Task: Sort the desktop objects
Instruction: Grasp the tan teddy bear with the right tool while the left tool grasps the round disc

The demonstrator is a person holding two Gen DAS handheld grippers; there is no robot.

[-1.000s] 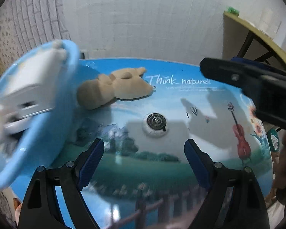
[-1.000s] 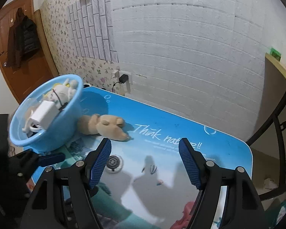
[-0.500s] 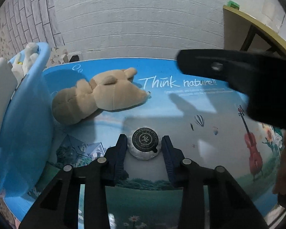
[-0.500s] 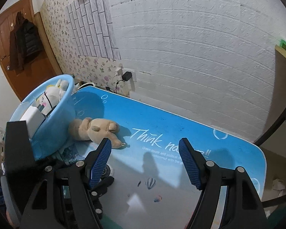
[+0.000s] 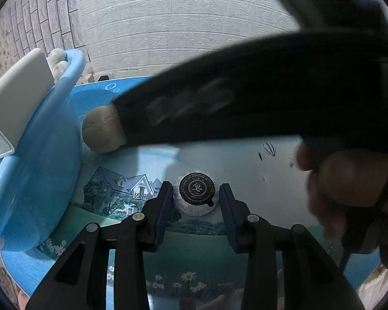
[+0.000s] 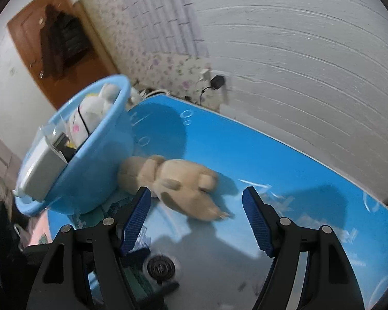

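A: Starting biggest, the blue basin [image 6: 90,170] stands at nine o'clock on the worktop [image 6: 284,160], rigid, already holding a white box [image 6: 38,173] and white plush [image 6: 90,113].

B: And the tan plush bear [image 6: 178,183]?

A: Lying just beside the basin; soft, light, squashy. The right hand-held gripper [image 6: 196,219] hangs wide over it; I'd pinch the thick body.

B: The little one?

A: The round puck [image 5: 197,195], stiff and probably slick-wrapped. The left hand-held gripper [image 5: 196,201] brackets its rim narrowly; whether it grips, I can't tell.
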